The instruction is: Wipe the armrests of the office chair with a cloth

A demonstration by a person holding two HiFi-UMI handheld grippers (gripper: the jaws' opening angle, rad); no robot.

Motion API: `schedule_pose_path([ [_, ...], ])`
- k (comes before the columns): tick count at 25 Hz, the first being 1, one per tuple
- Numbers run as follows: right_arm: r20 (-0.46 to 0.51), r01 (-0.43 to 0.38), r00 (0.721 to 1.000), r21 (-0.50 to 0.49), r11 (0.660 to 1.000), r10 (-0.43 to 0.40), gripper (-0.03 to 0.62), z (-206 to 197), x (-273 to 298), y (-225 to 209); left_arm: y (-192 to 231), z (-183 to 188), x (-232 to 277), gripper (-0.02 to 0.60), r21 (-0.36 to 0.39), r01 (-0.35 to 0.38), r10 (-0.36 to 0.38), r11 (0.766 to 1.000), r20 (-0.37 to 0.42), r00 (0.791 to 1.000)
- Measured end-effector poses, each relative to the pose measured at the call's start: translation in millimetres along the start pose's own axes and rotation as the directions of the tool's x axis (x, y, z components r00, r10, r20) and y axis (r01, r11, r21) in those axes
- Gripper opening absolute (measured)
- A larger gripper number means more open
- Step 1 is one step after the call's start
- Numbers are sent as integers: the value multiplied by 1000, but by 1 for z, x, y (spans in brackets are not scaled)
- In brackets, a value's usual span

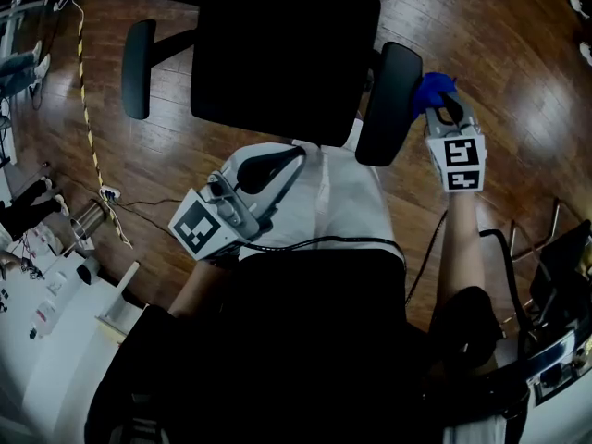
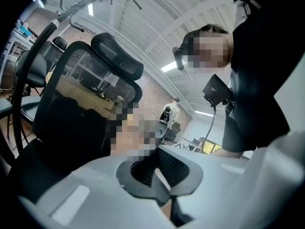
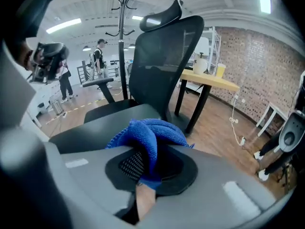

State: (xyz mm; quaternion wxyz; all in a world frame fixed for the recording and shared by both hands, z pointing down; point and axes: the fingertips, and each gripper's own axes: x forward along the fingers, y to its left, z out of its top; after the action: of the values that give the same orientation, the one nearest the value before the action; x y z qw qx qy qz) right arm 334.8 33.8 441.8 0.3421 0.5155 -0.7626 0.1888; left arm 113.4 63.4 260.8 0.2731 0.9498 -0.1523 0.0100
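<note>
Here the right gripper (image 1: 442, 106) has its jaws pinched shut on a bunched blue cloth (image 1: 428, 91), which bulges out past the tips against the outer edge of the office chair's (image 1: 287, 54) right armrest (image 1: 388, 104). The left gripper (image 1: 289, 157) hangs near the seat's front edge, well apart from the cloth, jaws drawn together on nothing.

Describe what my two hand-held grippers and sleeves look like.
Both have pale grey plastic bodies and black textured pads. The left hand-held gripper and the right hand-held gripper each carry a white cube with black square markers. A black cable trails from the left one. The right sleeve looks black and short.
</note>
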Motion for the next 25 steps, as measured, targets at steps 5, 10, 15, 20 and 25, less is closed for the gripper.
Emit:
schedule_pose_path([
  [5, 88, 57, 995, -112, 992, -47, 37, 58, 29, -37, 4, -16, 6, 6, 95, -7, 12, 995, -53, 998],
  [10, 225, 98, 971, -88, 991, -76, 37, 77, 18, -24, 22, -98, 46, 5, 223, 137, -44, 965, -381, 924],
  [15, 324, 0, 941, -284, 959, 96, 37, 82, 1, 35, 22, -125, 91, 5, 259, 303, -179, 917, -409, 895],
  [20, 200, -233, 928, -351, 907, 315, 37, 41, -33, 115, 9, -136, 97, 5, 229, 342, -220, 911, -434, 874],
  [25, 106, -421, 869, -359, 833, 484, 37, -3, -81, 182, 13, -143, 62, 5, 163, 264, -170, 951, -438, 883],
])
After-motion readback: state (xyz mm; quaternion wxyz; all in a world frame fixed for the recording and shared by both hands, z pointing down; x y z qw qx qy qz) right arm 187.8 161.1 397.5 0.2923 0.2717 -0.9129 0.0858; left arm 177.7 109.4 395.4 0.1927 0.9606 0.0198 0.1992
